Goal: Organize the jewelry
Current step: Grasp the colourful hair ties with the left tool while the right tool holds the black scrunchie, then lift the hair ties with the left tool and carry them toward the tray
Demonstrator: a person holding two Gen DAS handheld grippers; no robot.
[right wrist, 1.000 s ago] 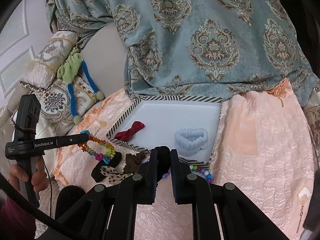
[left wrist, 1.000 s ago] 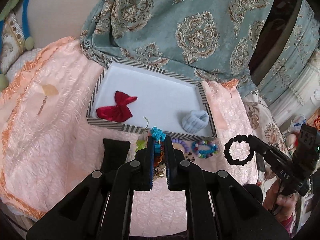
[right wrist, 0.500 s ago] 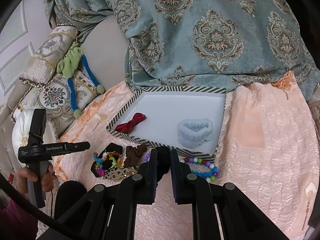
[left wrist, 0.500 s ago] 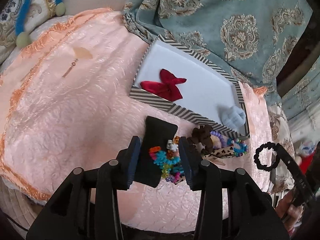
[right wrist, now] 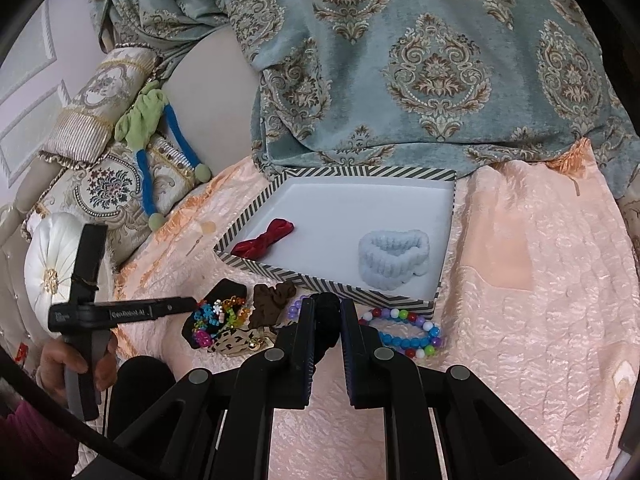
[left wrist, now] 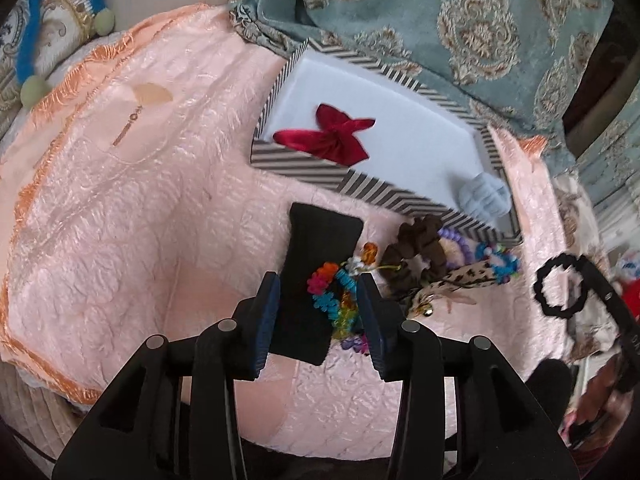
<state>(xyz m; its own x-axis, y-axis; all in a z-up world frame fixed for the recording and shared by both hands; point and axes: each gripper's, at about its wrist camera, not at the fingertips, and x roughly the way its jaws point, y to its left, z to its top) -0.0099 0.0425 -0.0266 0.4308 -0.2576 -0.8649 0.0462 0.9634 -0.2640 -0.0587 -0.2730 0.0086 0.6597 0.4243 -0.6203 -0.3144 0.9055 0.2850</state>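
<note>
While the left tool [left wrist: 318,304] hangs low over the pink quilt [left wrist: 120,220] with its jaws standing apart, a multicoloured bead bracelet [left wrist: 334,292] lies between them on a black pad [left wrist: 316,248], and neither pad presses on it. The right tool [right wrist: 326,320] is clamped together on a black scrunchie [left wrist: 558,284], which dangles as a ring from its tip in the left wrist view.

Toward the quilt's far edge, against the patterned blue curtain [right wrist: 400,60], sits a striped-rim tray [right wrist: 332,280]. Inside it a red bow [right wrist: 264,238] lies in the near left corner and a pale blue scrunchie [right wrist: 394,258] toward the near right corner.

Just outside the tray's near rim lie a brown scrunchie [right wrist: 272,300], a leopard-print bow [left wrist: 452,284], a purple bead bracelet [left wrist: 456,240], and a blue and mixed-colour bead bracelet [right wrist: 408,334]. A hand [right wrist: 76,364] grips the left tool's handle at the quilt's left edge.
</note>
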